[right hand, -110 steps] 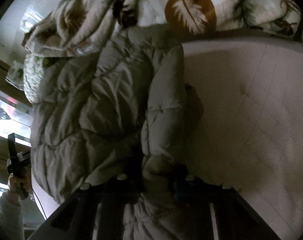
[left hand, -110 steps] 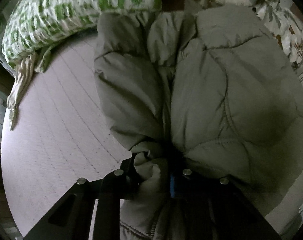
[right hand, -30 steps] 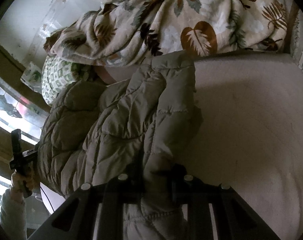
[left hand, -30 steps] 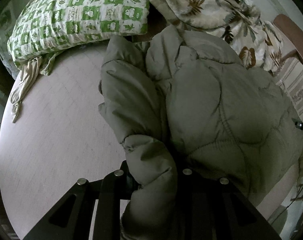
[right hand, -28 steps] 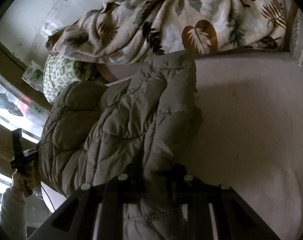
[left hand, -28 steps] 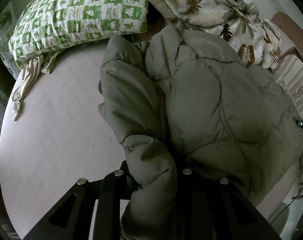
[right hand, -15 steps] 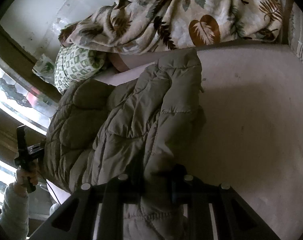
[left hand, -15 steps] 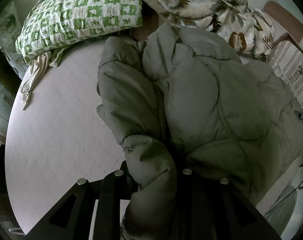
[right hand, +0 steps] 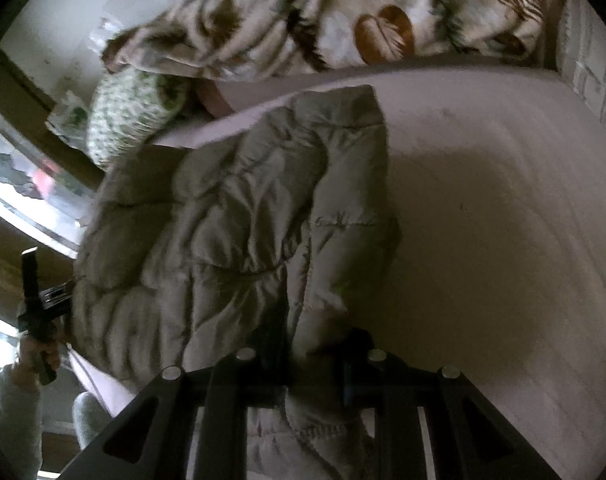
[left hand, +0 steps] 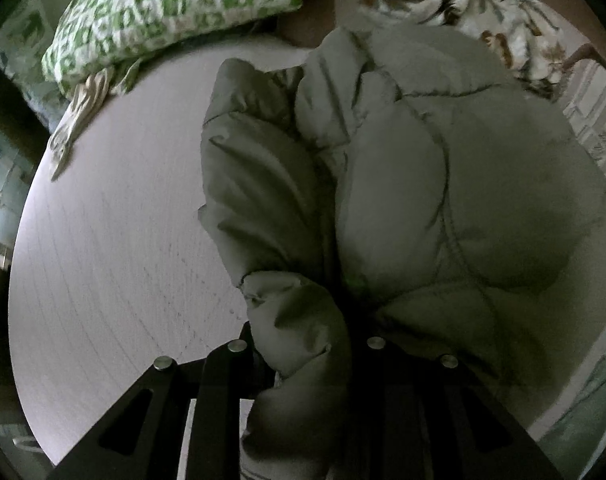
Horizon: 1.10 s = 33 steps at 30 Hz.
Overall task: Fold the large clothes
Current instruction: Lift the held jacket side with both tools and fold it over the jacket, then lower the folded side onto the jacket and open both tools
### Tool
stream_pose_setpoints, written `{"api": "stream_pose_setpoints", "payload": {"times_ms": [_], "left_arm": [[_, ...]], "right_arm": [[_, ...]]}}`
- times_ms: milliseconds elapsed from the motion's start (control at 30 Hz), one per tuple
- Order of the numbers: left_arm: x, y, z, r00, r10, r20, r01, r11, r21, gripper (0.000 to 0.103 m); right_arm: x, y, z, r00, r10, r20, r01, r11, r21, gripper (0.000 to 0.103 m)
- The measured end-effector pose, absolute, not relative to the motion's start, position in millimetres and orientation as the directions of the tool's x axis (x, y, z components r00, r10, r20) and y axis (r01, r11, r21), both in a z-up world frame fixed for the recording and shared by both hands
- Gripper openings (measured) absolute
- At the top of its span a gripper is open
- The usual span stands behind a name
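Observation:
A grey-green quilted puffer jacket (left hand: 443,208) hangs bunched between both grippers over a pale bed sheet (left hand: 115,248). My left gripper (left hand: 307,344) is shut on a bunched edge of the jacket. My right gripper (right hand: 315,356) is shut on another edge of the jacket (right hand: 231,232), which droops to the left. The left gripper (right hand: 35,300) also shows in the right wrist view at the far left, held by a hand. The fingertips are hidden in the fabric.
A green and white checked pillow (left hand: 171,8) lies at the head of the bed. A leaf-print blanket (right hand: 343,20) is heaped along the back. Bare sheet (right hand: 503,220) lies to the right of the jacket. A window (right hand: 7,184) is at the left.
Both grippers have lifted the jacket higher off the bed since 3.7 s ago and the views have pulled back. Both grips are unchanged.

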<state>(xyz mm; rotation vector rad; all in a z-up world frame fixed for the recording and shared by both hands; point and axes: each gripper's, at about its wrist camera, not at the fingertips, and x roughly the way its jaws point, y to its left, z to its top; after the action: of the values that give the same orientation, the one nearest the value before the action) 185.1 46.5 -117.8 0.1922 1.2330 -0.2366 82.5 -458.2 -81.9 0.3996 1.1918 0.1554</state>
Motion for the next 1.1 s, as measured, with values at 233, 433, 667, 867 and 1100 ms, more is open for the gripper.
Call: {"api": "stream_pose_setpoints", "payload": {"times_ms": [233, 433, 667, 867, 1100], "left_arm": [[182.0, 47.5, -134.6, 0.335, -0.043, -0.941, 0.251, 0.967, 0.045, 0.03], [179.4, 52.4, -140.5, 0.344, -0.054, -0.937, 0.234, 0.972, 0.03, 0.032], [174.3, 51.2, -143.3, 0.365, -0.048, -0.93, 0.241, 0.97, 0.044, 0.034], [161.6, 44.1, -147.6, 0.39, -0.02, -0.92, 0.22, 0.973, 0.072, 0.037], [143.2, 42.8, -135.8, 0.436, -0.004, -0.9, 0.157, 0.985, 0.072, 0.044]], "right_arm": [[84.5, -464.1, -121.1, 0.337, 0.304, -0.891, 0.162, 0.913, 0.373, 0.022], [90.7, -461.2, -131.5, 0.327, 0.289, -0.899, 0.17, 0.918, 0.357, 0.023], [93.7, -457.1, -142.9, 0.32, 0.271, -0.908, 0.174, 0.925, 0.337, 0.024], [84.3, -452.6, -151.5, 0.334, 0.254, -0.908, 0.189, 0.926, 0.328, 0.025], [75.7, -448.3, -146.9, 0.352, 0.212, -0.912, 0.222, 0.927, 0.302, 0.032]]}}
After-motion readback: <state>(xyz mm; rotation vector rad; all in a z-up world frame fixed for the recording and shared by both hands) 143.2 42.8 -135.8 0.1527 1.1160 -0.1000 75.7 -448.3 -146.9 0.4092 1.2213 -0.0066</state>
